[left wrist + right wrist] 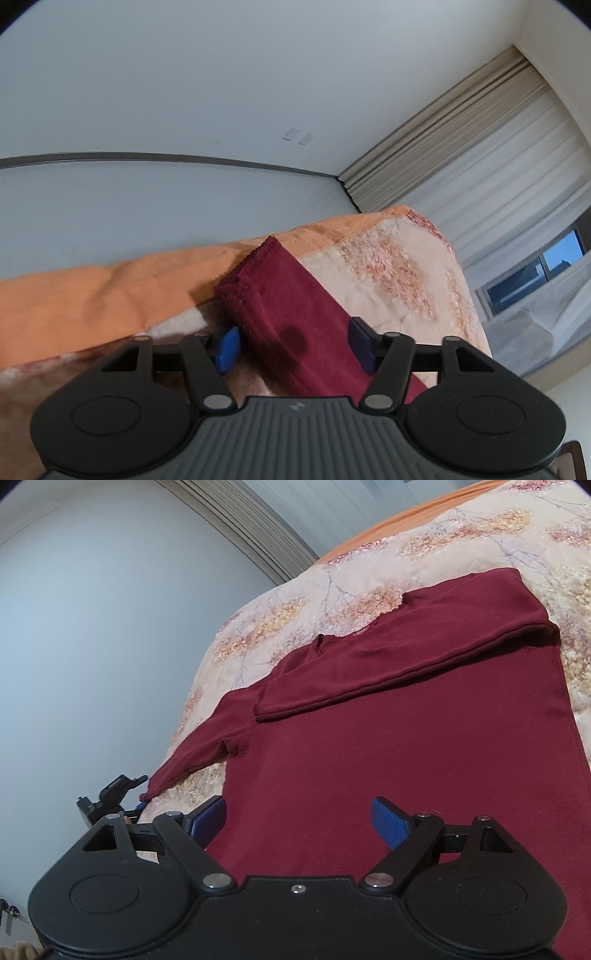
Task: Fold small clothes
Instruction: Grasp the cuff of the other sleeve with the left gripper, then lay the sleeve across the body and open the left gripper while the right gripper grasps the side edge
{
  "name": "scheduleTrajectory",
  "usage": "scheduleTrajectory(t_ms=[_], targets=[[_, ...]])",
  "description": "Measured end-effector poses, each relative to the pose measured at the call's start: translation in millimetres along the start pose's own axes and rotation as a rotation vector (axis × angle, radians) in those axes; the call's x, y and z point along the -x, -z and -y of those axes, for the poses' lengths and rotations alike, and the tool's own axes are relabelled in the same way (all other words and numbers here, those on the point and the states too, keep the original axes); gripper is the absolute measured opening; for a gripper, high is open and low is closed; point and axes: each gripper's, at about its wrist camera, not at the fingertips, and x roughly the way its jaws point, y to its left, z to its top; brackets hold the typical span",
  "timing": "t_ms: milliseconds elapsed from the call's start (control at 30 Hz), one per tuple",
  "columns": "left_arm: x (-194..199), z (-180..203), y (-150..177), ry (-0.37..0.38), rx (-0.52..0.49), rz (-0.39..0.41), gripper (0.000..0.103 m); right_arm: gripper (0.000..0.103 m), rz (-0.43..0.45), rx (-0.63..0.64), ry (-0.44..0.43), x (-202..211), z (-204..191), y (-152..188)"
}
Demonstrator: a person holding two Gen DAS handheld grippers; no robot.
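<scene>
A dark red long-sleeved top (424,716) lies flat on a floral bedspread (295,602). One sleeve is folded across its chest; the other sleeve (192,755) stretches out to the left. My right gripper (299,821) is open, its blue pads on either side of the top's lower part. In the left wrist view my left gripper (293,345) is open, its blue pads either side of the outstretched sleeve (291,314) near the cuff. The left gripper also shows in the right wrist view (110,797) at that cuff.
An orange sheet (110,291) borders the bedspread (406,273) on the far side. Beyond are a white wall (184,92), beige curtains (461,147) and a window (535,273).
</scene>
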Motion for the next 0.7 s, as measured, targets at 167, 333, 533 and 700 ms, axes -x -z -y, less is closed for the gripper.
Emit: scheduleTrajectory(t_ms=[167, 333, 533, 700], targets=[[7.9, 14.5, 7.4, 0.004, -0.057, 0.048, 0.017, 0.087, 0.011, -0.012, 0.003, 4.6, 5.8, 0.1], [7.4, 43.2, 12.0, -0.025, -0.167, 0.069, 0.015, 0.087, 0.011, -0.034, 0.000, 7.9, 15.5, 2.9], [16.0, 62.7, 13.4, -0.039, -0.230, 0.079, 0.013, 0.087, 0.012, -0.052, -0.013, 8.8, 22.2, 5.5], [29.2, 68.4, 13.5, -0.029, -0.248, 0.087, 0.010, 0.087, 0.012, -0.058, -0.028, 9.9, 25.3, 7.5]])
